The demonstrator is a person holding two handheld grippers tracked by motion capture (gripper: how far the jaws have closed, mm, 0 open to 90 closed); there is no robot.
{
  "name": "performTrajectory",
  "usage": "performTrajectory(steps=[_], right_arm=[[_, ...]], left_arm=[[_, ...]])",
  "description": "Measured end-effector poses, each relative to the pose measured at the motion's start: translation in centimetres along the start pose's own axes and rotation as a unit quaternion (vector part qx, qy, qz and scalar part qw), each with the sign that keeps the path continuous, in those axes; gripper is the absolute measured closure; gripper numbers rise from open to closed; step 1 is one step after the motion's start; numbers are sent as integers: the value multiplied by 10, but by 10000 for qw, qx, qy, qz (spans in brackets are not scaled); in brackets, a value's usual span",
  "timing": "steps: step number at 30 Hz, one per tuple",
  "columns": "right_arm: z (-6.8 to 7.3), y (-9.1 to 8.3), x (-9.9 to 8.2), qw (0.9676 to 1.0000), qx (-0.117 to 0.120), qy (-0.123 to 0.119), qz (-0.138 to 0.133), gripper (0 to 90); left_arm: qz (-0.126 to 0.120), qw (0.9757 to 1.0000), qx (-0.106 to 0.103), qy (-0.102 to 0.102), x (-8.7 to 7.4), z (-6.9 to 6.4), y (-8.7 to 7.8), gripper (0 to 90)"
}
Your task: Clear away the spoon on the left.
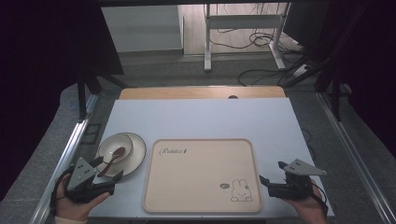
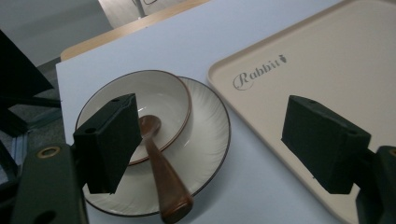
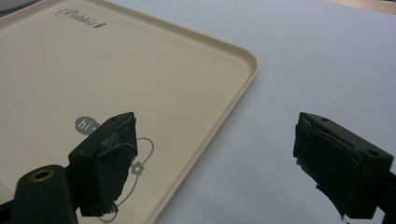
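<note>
Nearest the high view's camera, at the near left corner of the pale grey surface [image 1: 201,119], the left claw [image 1: 108,169] is spread wide with nothing between its jaws. In the left gripper view its two black pads stand far apart, one over the bowl's near rim, the other over the tray's edge.

Just beyond it lies the dark brown wooden spoon [image 2: 161,168] — head resting in the shallow cream bowl with a thin brown rim [image 2: 161,95], handle running back over that rim and across the ribbed cream plate [image 2: 205,135] under the bowl, its butt pointing at the claw. The spoon's long axis lies roughly along the claw's line of reach, closer to one jaw than centred, so I judge the claw would need to shift sideways or turn to close across the handle.

To the right sits the beige rectangular tray printed with "Rabbit" and a small bunny [image 1: 201,154], bare. At its near right corner the right claw [image 1: 272,173] is likewise wide open and empty, well apart from the spoon — the left hand is plainly the nearer one.
</note>
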State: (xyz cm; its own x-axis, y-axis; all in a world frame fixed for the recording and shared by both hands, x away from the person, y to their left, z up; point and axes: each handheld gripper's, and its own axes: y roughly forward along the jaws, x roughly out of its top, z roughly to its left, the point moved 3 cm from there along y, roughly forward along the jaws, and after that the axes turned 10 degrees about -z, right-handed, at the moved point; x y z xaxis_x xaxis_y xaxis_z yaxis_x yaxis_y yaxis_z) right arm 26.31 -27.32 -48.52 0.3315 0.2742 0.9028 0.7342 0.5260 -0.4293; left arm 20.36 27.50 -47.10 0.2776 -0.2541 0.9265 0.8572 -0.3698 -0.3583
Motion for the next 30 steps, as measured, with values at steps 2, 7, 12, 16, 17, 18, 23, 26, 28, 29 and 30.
performTrajectory(steps=[2,7,12,16,17,18,23,26,28,29,30], right_arm=[[0,0,0,10000,-1,-2,-3,134],[0,1,0,10000,6,-2,4,134],[0,0,0,10000,-4,-10,11,135],[0,0,0,10000,-10,-3,10,134],[0,0,0,10000,-10,-3,10,134],[0,1,0,10000,-1,-6,15,135],[0,1,0,10000,-4,-16,22,134],[0,1,-1,10000,-3,-20,23,135],[0,1,-1,10000,2,-16,27,134],[0,1,-1,10000,-4,-24,29,134],[0,1,-1,10000,-5,-20,35,135]], left_arm=[[19,10000,40,20,-4,2,0,204],[81,9999,81,79,-11,5,2,217],[116,9997,136,170,-19,8,1,243],[161,9995,208,167,-27,12,0,275],[161,9995,208,167,-27,12,0,281],[187,9994,233,165,-28,13,0,292],[255,9990,328,190,-32,15,0,366],[285,9987,331,278,-33,14,1,411],[280,9985,341,339,-33,13,2,434],[286,9983,352,357,-33,13,2,445],[281,9982,362,390,-33,13,3,454]])
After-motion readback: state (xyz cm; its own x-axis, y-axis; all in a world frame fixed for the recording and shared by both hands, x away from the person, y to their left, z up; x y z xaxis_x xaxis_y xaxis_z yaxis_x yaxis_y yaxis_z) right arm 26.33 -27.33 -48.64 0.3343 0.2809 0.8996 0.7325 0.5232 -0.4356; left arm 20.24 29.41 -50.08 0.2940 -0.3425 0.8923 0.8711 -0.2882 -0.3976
